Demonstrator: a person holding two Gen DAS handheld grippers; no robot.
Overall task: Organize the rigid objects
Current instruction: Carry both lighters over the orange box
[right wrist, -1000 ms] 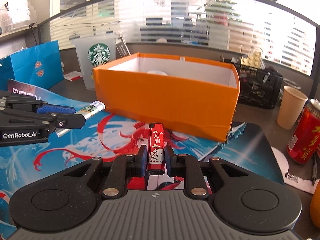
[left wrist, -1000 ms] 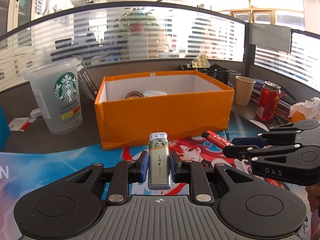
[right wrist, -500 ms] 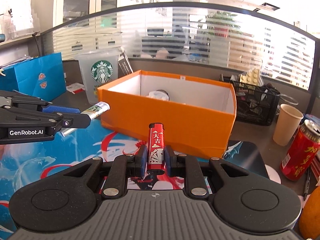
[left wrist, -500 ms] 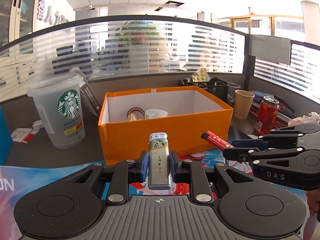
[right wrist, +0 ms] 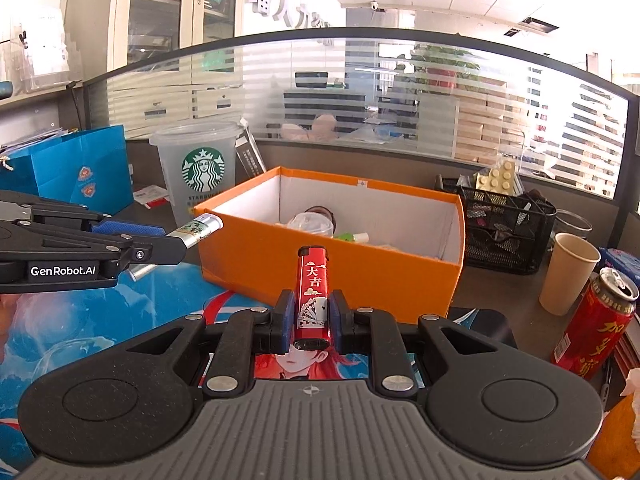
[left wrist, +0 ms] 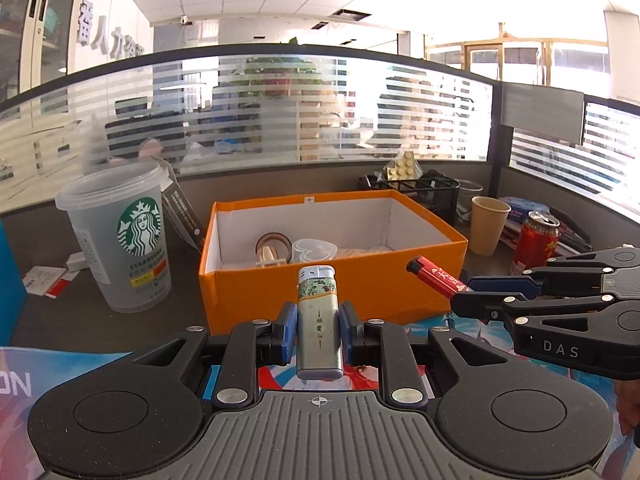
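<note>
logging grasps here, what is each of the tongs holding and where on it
Left tongs: silver-green lighter, pinched across its lower body, cap end pointing forward. Right tongs: red lighter, gripped the same way across its lower half.

Office: glass partition (left wrist: pixel 320 112), filing cabinets (right wrist: pixel 176 20).

Orange box (left wrist: pixel 332 292) white inside, red lighter (right wrist: pixel 312 292) with playing cards, silver green-patterned lighter (left wrist: pixel 318 320)

Orange box (right wrist: pixel 320 264) near wall hides part of contents.
</note>
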